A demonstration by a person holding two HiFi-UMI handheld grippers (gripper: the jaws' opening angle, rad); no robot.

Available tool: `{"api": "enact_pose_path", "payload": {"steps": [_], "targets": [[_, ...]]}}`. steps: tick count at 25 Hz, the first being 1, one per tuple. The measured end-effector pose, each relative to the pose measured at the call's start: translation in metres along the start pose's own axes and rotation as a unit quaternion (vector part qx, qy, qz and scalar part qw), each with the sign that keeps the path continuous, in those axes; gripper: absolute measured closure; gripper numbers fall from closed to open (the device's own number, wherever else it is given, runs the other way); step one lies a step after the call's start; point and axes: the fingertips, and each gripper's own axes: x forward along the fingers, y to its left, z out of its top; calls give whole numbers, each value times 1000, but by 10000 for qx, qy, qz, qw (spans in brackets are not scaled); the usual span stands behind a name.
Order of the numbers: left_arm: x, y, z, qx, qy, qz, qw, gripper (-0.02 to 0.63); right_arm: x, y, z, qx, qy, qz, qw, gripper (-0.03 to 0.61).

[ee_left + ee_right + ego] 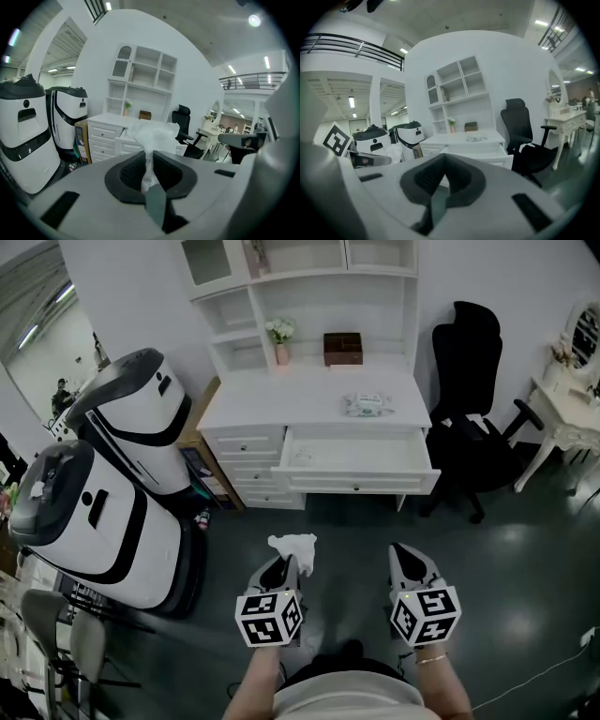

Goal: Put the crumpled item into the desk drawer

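Now the left claw (286, 563) pinches the crumpled item (293, 547) out front; the open drawer (356, 460) lies far ahead and slightly right of it, well apart; right claw (405, 559) pressed together, empty, alongside

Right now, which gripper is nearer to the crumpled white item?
Left. The left gripper is shut on the crumpled item; the right gripper, shut and empty, sits apart to the item's right.

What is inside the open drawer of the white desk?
The drawer shows a pale bottom with one small faint thing near its left end, too small to identify. The rear part lies under the desktop, so it cannot be seen.
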Motion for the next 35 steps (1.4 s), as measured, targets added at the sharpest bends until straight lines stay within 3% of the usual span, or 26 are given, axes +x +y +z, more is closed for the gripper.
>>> {"api": "enact_pose_path", "payload": {"steps": [22, 35], "targets": [[8, -19, 26, 102, -401, 340, 9986, 574, -10, -41, 17, 24, -290, -83, 9995, 577], [99, -4, 54, 72, -297, 247, 9992, 574, 59, -87, 24, 155, -122, -356, 9992, 577]]}}
